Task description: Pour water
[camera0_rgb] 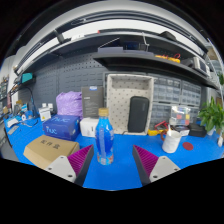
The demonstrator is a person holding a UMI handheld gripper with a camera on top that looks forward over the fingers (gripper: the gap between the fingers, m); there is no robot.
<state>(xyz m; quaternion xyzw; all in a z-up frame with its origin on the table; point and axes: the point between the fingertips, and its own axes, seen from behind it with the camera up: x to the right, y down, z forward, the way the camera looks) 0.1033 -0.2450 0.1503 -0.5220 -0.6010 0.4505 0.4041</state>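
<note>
Two purple-padded fingers of the gripper stand wide apart over a blue table. A clear water bottle with a blue label stands upright just ahead of the left finger, between the fingers, a gap showing at the right side; contact at the left cannot be told. A cardboard box lies close on the left, a blue box behind it. Bare tabletop runs right toward a white cup, well apart from the bottle. A plant crowds the right edge.
</note>
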